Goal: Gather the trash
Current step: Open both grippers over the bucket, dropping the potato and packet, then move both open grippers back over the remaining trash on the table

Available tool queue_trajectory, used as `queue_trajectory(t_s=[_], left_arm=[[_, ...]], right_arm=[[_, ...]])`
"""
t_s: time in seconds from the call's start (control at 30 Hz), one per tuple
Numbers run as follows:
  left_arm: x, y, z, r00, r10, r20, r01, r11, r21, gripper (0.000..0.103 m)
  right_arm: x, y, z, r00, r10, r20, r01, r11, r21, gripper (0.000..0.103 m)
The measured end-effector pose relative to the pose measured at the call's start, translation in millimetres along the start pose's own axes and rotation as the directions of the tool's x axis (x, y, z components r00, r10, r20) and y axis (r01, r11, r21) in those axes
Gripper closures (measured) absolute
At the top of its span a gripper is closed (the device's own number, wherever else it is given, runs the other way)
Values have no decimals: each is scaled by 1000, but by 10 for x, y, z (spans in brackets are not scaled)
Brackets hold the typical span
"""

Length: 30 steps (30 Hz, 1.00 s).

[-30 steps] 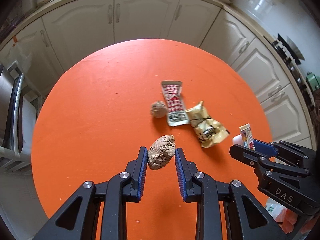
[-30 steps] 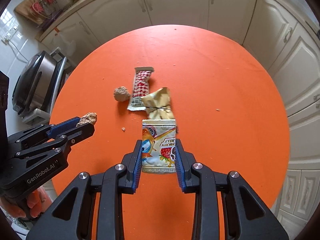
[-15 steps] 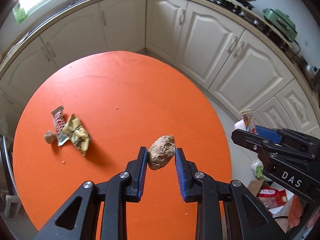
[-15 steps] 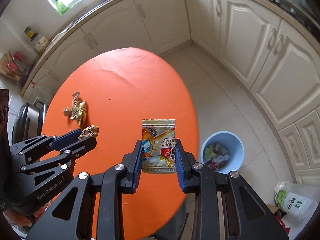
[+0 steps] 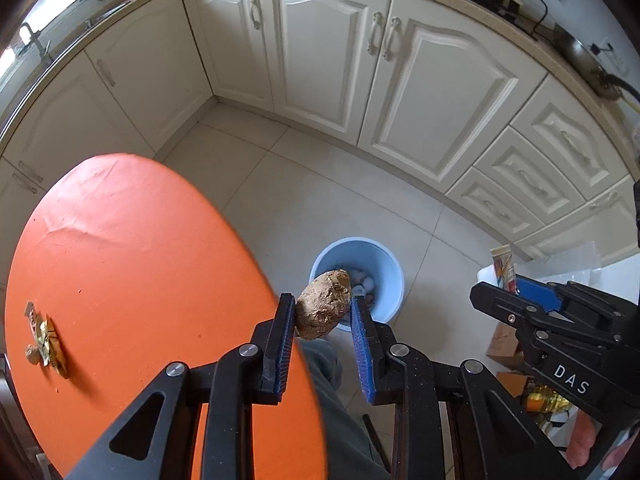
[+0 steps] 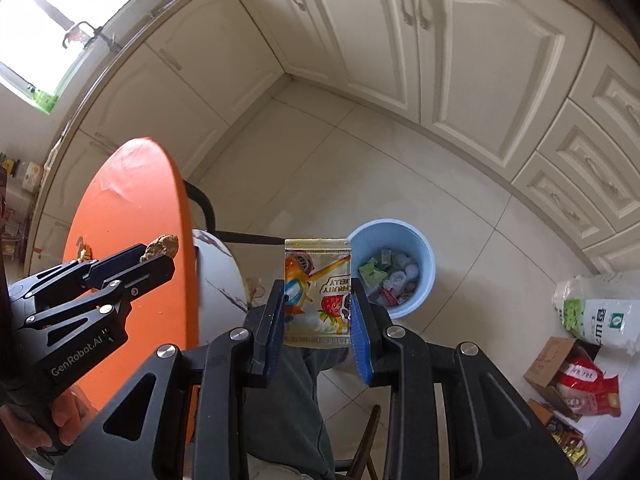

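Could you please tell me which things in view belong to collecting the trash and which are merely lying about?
Job:
- crumpled brown paper ball in left gripper
- jelly pouch in right gripper
- blue bin
- gold wrapper

Lying about:
- white sack
- cardboard box

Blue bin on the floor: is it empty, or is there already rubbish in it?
Not empty: wrappers and crumpled scraps lie inside the blue bin.

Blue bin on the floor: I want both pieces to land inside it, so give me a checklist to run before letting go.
1. Left gripper clamped on the brown lump: ok.
2. Right gripper clamped on the jelly pouch: ok.
3. Blue bin uncovered, room above the trash inside: ok.
4. Lump directly above the bin: cannot tell.
5. Pouch above the bin: not ok; it appears left of the rim.
6. Orange table cleared: not ok; wrappers remain.
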State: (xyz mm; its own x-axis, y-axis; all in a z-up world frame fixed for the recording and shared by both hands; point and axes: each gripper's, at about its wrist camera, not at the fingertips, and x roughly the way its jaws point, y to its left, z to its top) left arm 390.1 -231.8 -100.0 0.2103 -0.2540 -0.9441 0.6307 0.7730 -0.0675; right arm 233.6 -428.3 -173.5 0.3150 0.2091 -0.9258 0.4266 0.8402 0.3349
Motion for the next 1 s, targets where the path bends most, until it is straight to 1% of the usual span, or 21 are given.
queue_trajectory(t_s=[0.17, 0.2, 0.27, 0.3, 0.33, 0.5, 0.57, 0.7, 0.73, 0.83, 0.87, 1.0], left_arm=[[354, -287, 293, 1000, -8, -19, 9, 999, 40, 77], [423, -333, 339, 1000, -9, -27, 10, 999, 45, 74], [553, -391, 407, 999, -8, -40, 10, 999, 47, 60], [605, -416, 437, 999, -11, -44, 13, 999, 49, 47], [654, -447, 465, 999, -14, -43, 16, 999, 51, 45], [849, -551, 518, 998, 15, -56, -11, 998, 60, 46], [884, -575, 511, 998, 25, -59, -22, 998, 54, 46], [890, -552, 508, 997, 47, -59, -45, 999, 30, 45], [879, -541, 502, 997, 50, -58, -48, 998, 26, 46], [844, -518, 485, 997, 55, -50, -54, 998, 14, 45], [816, -503, 465, 997, 56, -49, -56, 998, 11, 45], [704, -434, 365, 997, 69, -38, -69, 998, 2, 45]], right_arm=[[147, -432, 22, 1000, -1, -29, 3, 998, 67, 73], [169, -504, 17, 999, 3, -34, -1, 997, 79, 73], [231, -622, 21, 999, 7, -44, -3, 995, 101, 73], [260, -666, 20, 999, 10, -50, -4, 994, 109, 73], [291, -714, 22, 998, 14, -56, -7, 993, 117, 73], [405, -822, 57, 997, 30, -77, -19, 991, 135, 73], [432, -798, 73, 996, 40, -80, -29, 991, 133, 71], [467, -718, 110, 995, 63, -72, -54, 992, 114, 70], [467, -691, 121, 996, 63, -69, -55, 993, 106, 67], [460, -643, 125, 997, 51, -63, -45, 995, 93, 54], [454, -626, 127, 997, 47, -62, -41, 995, 92, 52], [428, -583, 121, 997, 34, -64, -28, 996, 90, 51]])
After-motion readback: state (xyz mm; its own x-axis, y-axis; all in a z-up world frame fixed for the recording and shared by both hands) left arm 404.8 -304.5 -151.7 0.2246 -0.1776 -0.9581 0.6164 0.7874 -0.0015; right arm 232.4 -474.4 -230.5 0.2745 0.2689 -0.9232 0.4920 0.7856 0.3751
